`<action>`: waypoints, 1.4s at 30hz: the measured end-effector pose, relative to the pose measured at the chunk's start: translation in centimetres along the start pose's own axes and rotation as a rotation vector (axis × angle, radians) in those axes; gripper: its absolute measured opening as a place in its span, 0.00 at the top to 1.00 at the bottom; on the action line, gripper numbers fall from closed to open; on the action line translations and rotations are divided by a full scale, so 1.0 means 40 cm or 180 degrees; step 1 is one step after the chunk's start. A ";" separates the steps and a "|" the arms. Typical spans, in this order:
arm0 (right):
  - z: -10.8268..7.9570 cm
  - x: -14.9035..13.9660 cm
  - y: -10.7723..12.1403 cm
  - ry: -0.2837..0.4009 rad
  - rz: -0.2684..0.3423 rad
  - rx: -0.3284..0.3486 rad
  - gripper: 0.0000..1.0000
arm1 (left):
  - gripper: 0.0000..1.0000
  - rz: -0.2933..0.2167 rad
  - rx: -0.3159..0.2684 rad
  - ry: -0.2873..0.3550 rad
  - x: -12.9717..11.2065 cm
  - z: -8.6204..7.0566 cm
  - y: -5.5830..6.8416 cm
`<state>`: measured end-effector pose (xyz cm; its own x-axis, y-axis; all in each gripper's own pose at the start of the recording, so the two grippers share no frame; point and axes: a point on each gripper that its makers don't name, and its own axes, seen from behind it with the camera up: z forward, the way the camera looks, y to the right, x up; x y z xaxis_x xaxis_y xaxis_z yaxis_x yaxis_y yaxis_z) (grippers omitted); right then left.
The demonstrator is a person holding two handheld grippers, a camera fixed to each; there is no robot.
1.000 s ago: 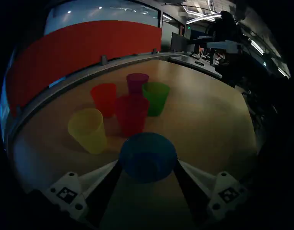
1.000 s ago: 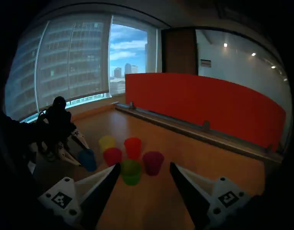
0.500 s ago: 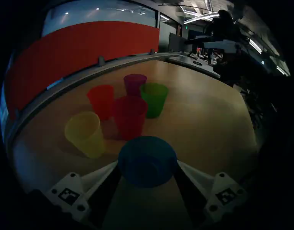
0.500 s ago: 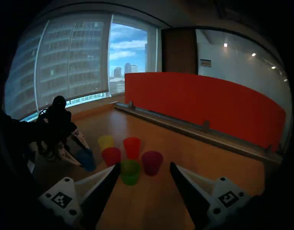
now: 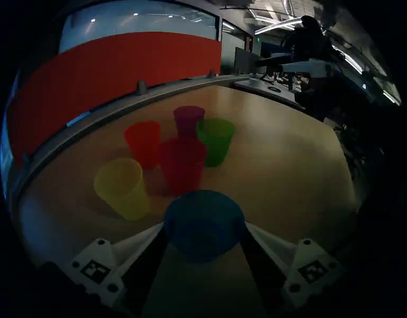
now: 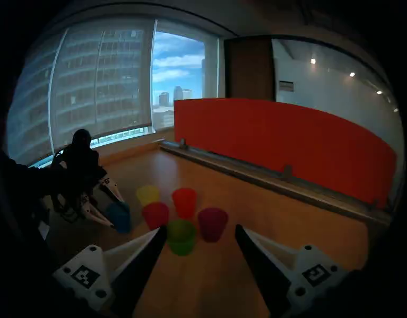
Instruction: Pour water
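While the left claw (image 5: 203,229) clenches the blue cup (image 5: 203,220), a hasty tilt could spill past the dark red cup (image 5: 182,164); the right claw (image 6: 200,229) is released, empty.

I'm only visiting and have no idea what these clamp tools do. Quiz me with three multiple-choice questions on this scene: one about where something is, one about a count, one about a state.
1. Where is the blue cup?
A. On the floor
B. Between the fingers of the left gripper
C. On a shelf

2. How many cups are there in all?
A. Three
B. Six
C. Nine

3. How is the right gripper?
A. Open, holding nothing
B. Shut on a bottle
C. Shut on a spoon

Answers:
1 B: both fingers press on its sides in the left gripper view.
2 B: the blue cup, plus a yellow cup, an orange cup, a red cup, a purple cup and a green cup on the table.
3 A: its fingers stand wide apart and grip nothing.
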<state>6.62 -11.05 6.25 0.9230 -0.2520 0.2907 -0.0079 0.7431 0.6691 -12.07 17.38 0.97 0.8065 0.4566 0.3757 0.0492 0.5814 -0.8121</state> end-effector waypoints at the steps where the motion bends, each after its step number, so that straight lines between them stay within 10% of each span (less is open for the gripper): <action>1: 0.002 -0.001 0.000 -0.0004 0.0001 0.0002 0.00 | 0.14 -0.0004 -0.0003 0.0006 0.001 -0.002 0.001; 42: 0.191 -0.186 -0.047 -0.0551 -0.0060 0.0223 0.01 | 0.14 -0.0093 0.0394 0.1002 0.196 -0.268 -0.019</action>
<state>-3.15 -15.29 8.06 0.8433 -0.3730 0.3869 -0.0234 0.6938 0.7198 0.53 13.30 -0.23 0.9491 0.2195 0.2261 0.0186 0.6773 -0.7355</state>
